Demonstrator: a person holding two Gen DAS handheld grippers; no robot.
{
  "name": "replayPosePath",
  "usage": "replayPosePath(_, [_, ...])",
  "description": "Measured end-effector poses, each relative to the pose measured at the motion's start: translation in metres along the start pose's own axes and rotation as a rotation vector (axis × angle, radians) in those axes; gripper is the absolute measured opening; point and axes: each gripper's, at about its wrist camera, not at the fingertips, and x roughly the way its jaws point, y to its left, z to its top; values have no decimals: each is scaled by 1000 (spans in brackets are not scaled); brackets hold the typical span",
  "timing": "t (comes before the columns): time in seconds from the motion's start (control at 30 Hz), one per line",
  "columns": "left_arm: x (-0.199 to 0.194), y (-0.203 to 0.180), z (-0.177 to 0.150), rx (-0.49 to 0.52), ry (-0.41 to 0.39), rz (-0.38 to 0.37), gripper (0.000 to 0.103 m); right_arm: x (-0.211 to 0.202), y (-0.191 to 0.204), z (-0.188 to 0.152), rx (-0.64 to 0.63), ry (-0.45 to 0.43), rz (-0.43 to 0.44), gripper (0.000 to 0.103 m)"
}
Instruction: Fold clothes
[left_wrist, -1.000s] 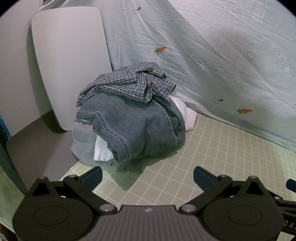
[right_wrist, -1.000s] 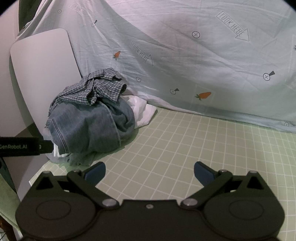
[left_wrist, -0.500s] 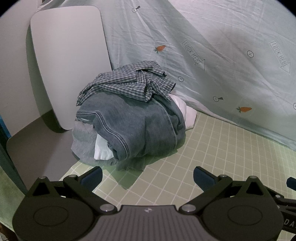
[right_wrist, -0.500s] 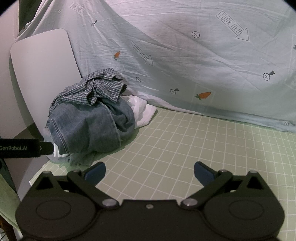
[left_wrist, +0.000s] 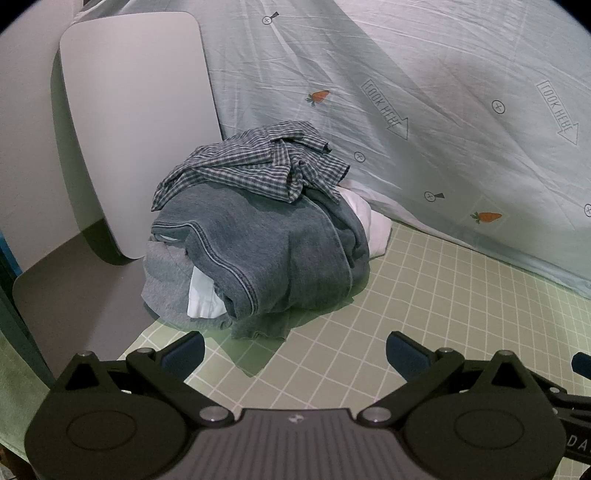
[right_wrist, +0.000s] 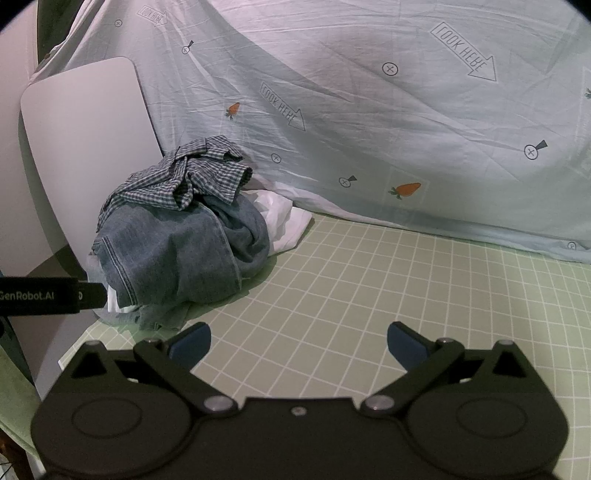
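Hovering low over the green grid mat (left_wrist: 443, 295) on the desk, left gripper (left_wrist: 295, 350) with fingers spread wide apart, nothing between them. Right gripper (right_wrist: 299, 341) likewise gaping, empty, sitting further from the clothes pile (left_wrist: 258, 236) than the left one. Sitting at the mat's far corner, heaped against the white board (left_wrist: 129, 129) and the printed sheet (left_wrist: 443, 110) behind: checked shirt (left_wrist: 258, 166) crumpled on top of the pile, denim garment (left_wrist: 280, 258) wrapping the pile's middle, grey knit piece (left_wrist: 166, 280) and white cloth (left_wrist: 201, 299) poking out at the pile's near base, more white fabric (right_wrist: 284, 221) at the pile's sheet side. Nothing folded yet, judging by the heap. Expecting all soft and limp; shirt light, thin, likely dragging free easily; denim heavier, stiffer at seams, probably pulling neighbours along. Best pinching the shirt at a raised fold or the collar edge atop the pile, lifting clear before spreading on the bare mat beside the pile.
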Motion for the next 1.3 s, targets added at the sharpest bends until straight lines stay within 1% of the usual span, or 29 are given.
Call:
replayPosePath(1.0, [3, 1, -2, 4, 8, -6, 103, 1, 0, -3, 0, 7, -3, 103])
replayPosePath(1.13, [7, 1, -2, 4, 17, -9, 103, 2, -2, -4, 1, 13, -5, 103])
replayPosePath(1.3, [20, 1, 1, -7, 52, -8, 103, 13, -5, -2, -8, 23, -21, 103])
